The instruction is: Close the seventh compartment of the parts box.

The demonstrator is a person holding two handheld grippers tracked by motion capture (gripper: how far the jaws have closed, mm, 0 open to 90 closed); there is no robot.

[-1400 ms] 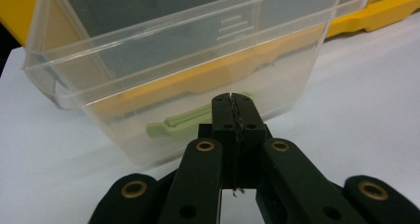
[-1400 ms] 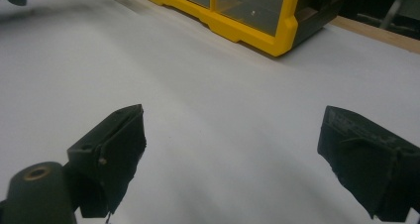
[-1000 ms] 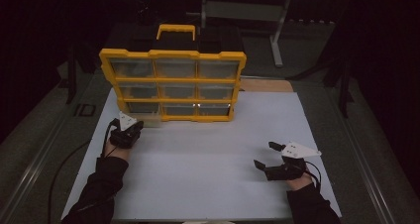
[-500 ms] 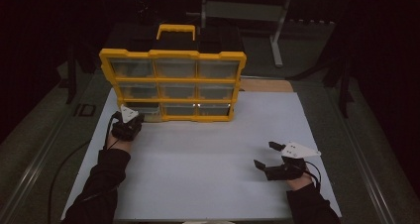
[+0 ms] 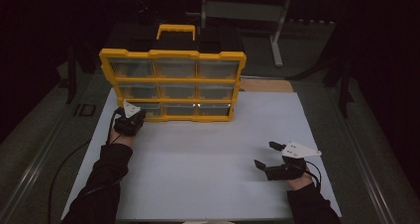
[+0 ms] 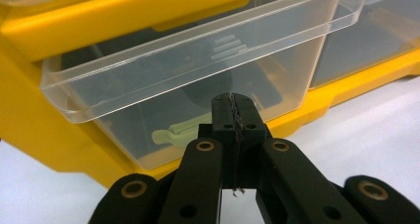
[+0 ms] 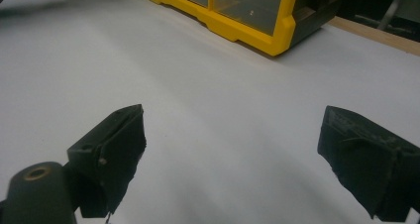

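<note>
A yellow organiser [image 5: 172,80] with clear drawers stands upright at the back of the white mat. Its bottom-left drawer [image 6: 198,70] sticks out a little; inside lie a pale green part [image 6: 171,132] and a dark round piece [image 6: 210,87]. My left gripper [image 5: 130,119] is right in front of that drawer. In the left gripper view, the left gripper [image 6: 233,105] has its jaws pressed together against the drawer's clear front, below its lip, with nothing seen between them. My right gripper [image 5: 265,154] rests low over the mat at the front right. In its own view, the right gripper [image 7: 233,149] is wide open and empty.
The white mat [image 5: 208,154] lies bare between the two grippers. A yellow handle [image 5: 176,30] tops the organiser. A wooden strip [image 5: 265,85] shows behind the mat at the right. Dark table edges run along both sides.
My left gripper has moved forward towards the organiser's bottom-left drawer. The right gripper has stayed where it was.
</note>
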